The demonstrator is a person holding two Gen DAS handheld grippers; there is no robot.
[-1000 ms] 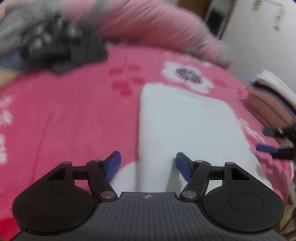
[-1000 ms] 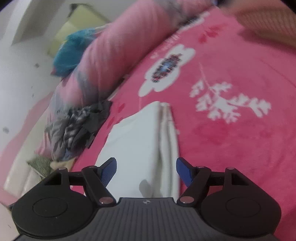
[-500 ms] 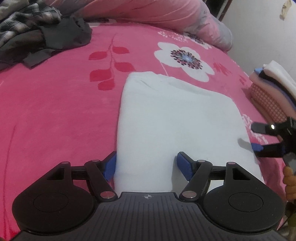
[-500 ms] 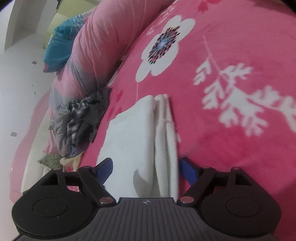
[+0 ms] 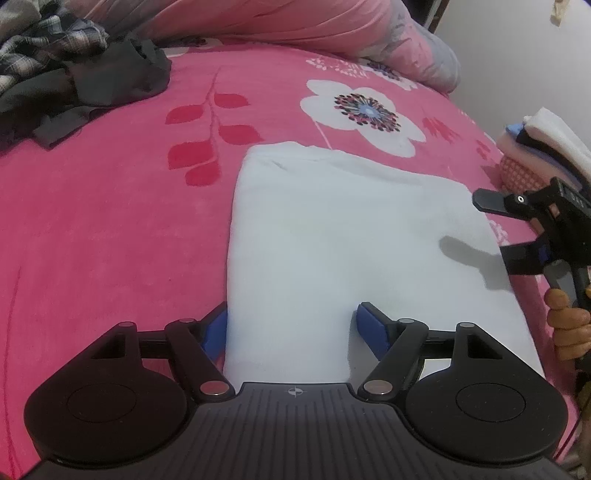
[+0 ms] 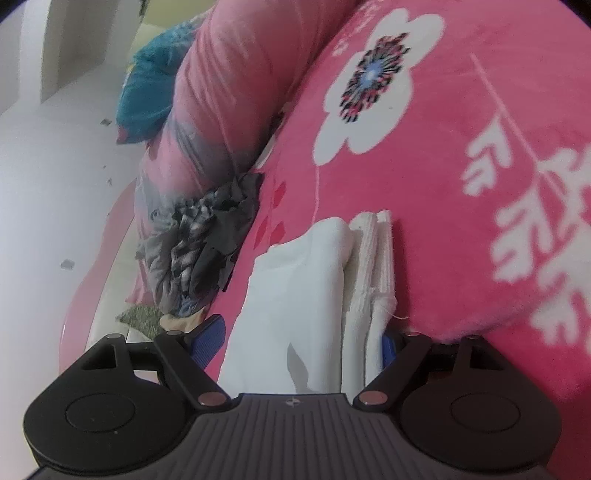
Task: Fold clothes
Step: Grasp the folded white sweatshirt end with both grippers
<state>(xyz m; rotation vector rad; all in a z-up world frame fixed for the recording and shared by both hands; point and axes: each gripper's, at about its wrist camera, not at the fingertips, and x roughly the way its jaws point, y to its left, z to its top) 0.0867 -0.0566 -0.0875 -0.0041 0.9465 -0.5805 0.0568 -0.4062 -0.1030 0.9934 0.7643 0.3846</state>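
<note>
pink floral blanket (image 5: 110, 229) | rolled pink quilt (image 6: 221, 92) | teal pillow (image 6: 147, 85)

The left gripper (image 5: 291, 328) points down at a folded white garment (image 5: 354, 243) lying flat on a pink floral blanket (image 5: 110, 221); its jaws are opening, the left blue pad just off the garment's left edge, the right pad over the cloth, and neither presses on it. Off to its right the right gripper (image 5: 495, 229) hangs at the garment's right edge, jaws apart, gripped by a hand (image 5: 567, 325); farther right a stack of folded clothes (image 5: 543, 151); far ahead to the left a heap of dark clothes (image 5: 70, 77); straight ahead a pink bolster (image 5: 295, 26).
</note>
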